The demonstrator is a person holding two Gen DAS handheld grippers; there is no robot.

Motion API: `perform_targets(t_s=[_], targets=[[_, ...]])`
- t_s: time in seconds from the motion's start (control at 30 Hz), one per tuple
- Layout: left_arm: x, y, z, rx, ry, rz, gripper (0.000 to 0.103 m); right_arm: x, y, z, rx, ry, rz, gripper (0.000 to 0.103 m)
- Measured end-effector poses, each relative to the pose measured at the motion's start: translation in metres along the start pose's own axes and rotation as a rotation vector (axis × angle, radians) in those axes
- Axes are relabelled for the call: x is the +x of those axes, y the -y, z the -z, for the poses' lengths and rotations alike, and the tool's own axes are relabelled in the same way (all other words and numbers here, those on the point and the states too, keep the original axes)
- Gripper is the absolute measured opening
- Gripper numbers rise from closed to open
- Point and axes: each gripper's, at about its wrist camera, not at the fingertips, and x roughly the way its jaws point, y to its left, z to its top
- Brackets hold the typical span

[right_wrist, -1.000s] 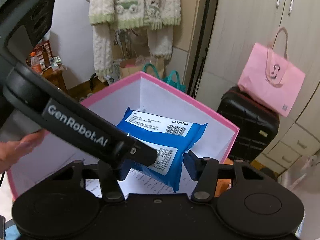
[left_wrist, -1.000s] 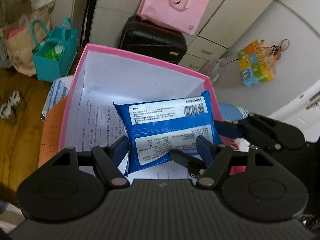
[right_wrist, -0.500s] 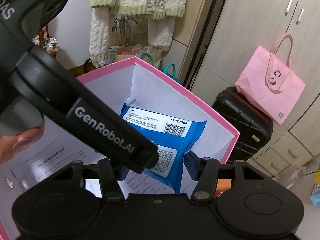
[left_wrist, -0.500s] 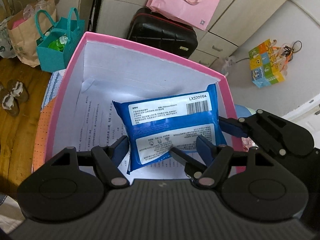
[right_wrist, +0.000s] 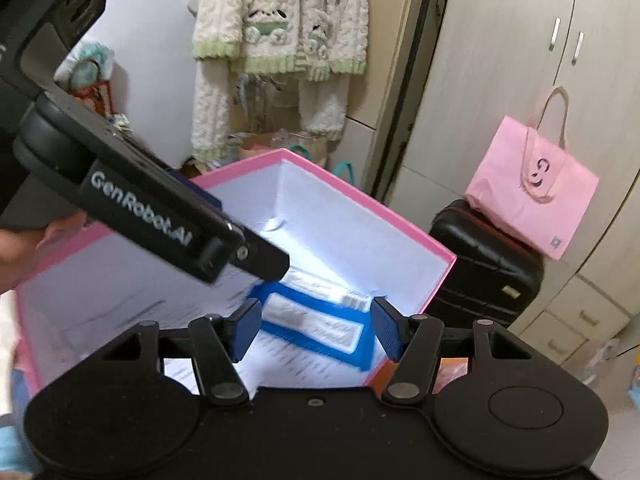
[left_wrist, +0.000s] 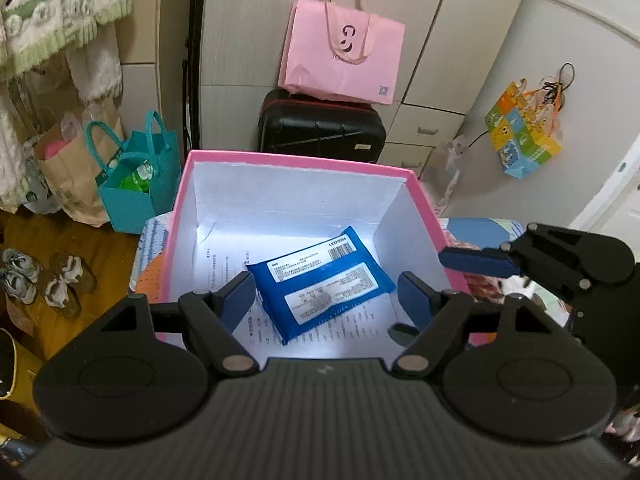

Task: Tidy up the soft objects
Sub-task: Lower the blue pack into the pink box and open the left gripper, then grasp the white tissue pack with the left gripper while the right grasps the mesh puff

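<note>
A blue soft pack of wipes (left_wrist: 320,280) lies flat on printed paper at the bottom of a pink box (left_wrist: 296,158) with white inner walls. It also shows in the right wrist view (right_wrist: 316,328), inside the same box (right_wrist: 360,196). My left gripper (left_wrist: 326,294) is open and empty above the box, its blue pads apart on either side of the pack. My right gripper (right_wrist: 316,326) is open and empty above the box's near edge. It shows in the left wrist view (left_wrist: 480,260) at the box's right rim.
A black suitcase (left_wrist: 320,128) with a pink bag (left_wrist: 344,56) on it stands behind the box. A teal bag (left_wrist: 136,172) and a brown paper bag (left_wrist: 68,184) stand on the floor at left. Shoes (left_wrist: 40,276) lie on the wooden floor. Knitwear (right_wrist: 276,32) hangs on the wall.
Both grippers let go of the blue pack and rose. The pack dropped to the bottom of the pink box. The jaws now stand wider apart.
</note>
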Motion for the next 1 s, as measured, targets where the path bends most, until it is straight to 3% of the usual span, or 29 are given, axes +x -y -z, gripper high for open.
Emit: perform_targets(t_s=[0.2,0.4,0.73,1.0], targets=[[-0.037,0.017,0.009,0.055,0.026,0.002,0.078,-0.040,0.000,0.011,0.064,0.031,-0.086,0.066],[-0.071,0.039,0.020,0.096,0.027,0.055,0.078,-0.078,0.001,0.019,0.089,0.067,-0.117,0.066],[-0.113,0.087,0.048,0.191,0.014,0.130,0.078,-0.145,0.010,0.047,0.118,0.100,-0.096,0.066],[-0.129,0.119,0.079,0.258,0.015,0.161,0.078,-0.188,0.012,0.079,0.117,0.115,-0.027,0.066]])
